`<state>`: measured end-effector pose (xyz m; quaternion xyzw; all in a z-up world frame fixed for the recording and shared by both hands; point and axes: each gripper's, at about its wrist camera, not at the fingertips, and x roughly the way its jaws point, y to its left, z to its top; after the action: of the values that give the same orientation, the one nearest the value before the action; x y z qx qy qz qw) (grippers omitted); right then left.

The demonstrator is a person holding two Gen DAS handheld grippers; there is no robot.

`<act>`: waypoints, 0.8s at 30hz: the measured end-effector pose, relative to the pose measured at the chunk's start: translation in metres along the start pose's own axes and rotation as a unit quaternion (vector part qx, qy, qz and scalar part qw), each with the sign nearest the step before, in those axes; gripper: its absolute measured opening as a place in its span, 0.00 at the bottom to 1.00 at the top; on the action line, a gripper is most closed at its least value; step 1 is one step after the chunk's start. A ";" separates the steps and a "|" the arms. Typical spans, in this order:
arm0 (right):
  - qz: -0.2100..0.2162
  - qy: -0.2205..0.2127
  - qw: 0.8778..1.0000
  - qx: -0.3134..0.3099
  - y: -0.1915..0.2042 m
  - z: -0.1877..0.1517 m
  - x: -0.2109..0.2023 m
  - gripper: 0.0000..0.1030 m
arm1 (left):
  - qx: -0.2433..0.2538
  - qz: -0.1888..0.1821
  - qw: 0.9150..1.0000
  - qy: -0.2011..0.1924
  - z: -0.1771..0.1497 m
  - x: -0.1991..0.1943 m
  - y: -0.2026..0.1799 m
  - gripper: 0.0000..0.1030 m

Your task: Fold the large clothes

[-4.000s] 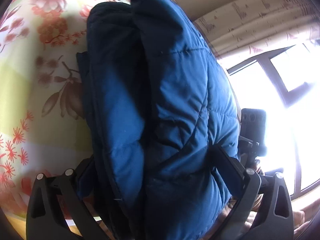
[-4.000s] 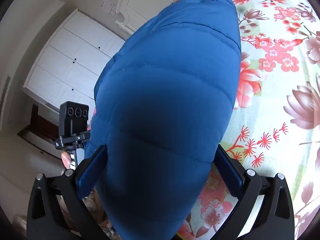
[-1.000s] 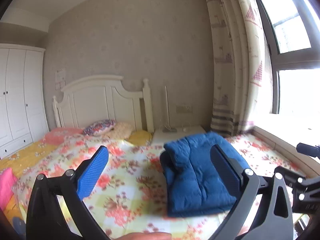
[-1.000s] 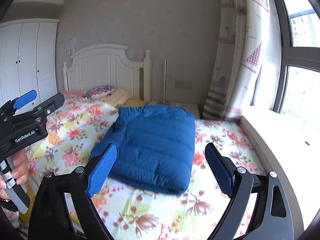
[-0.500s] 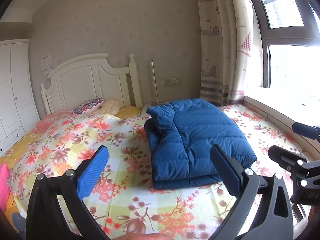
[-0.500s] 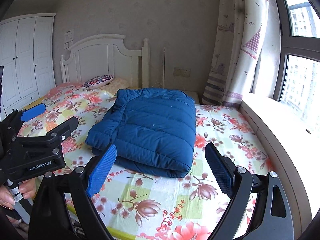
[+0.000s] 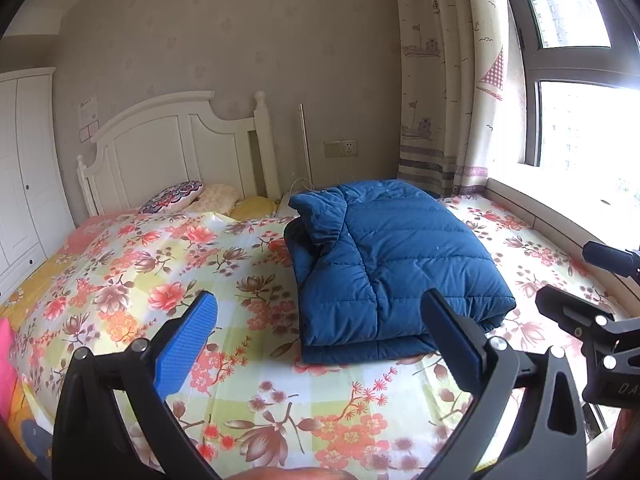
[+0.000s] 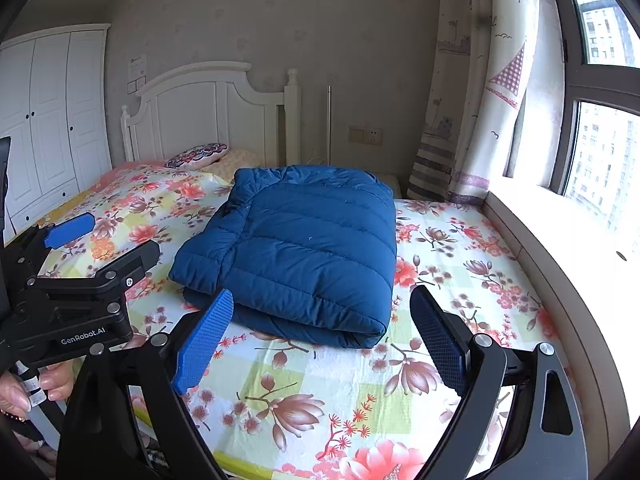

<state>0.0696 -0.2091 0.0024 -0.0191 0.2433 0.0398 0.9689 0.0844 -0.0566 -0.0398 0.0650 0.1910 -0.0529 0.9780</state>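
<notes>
Blue quilted down jacket (image 8: 304, 248) lies folded into a thick rectangular bundle on the floral bedsheet (image 8: 460, 264), toward the window side of the bed, well short of the pillows (image 7: 176, 196) at the white headboard (image 7: 176, 144). In the left wrist view one loose flap, a collar or sleeve end, stands up at the far left corner of the bundle; the rest lies flat in stacked layers with a rounded folded edge facing the grippers.

Left gripper (image 7: 320, 340): jaws wide apart, nothing between the blue pads, held back from the near edge of the jacket. Right gripper (image 8: 322, 340): likewise spread wide and empty, its pads framing the near fold without touching it. A hand (image 8: 24, 388) shows on the left gripper's handle in the right wrist view.

Handling, as judgement:
- Padded and puffy, so likely light for its bulk and very soft; it will compress under the pads and spring back when let go.
- Shell fabric looks smooth and slightly shiny; probably slippery, layers may slide over one another.
- Not fragile.
- Folded stack looks loose, so lifting from one corner would probably let it unfold.

Where to take hold: both near corners of the rounded fold, pinching through all layers at once, one gripper per corner. The raised flap would want tucking first if tidying is needed.

The fold appears essentially complete.
</notes>
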 end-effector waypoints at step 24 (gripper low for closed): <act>0.007 0.012 1.000 0.003 0.003 -0.005 0.007 0.84 | -0.001 0.000 1.000 0.018 -0.007 0.006 0.000 0.98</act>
<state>0.0729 -0.2059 -0.0058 -0.0150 0.2553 0.0459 0.9657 0.0872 -0.0559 -0.0481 0.0649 0.2089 -0.0512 0.9744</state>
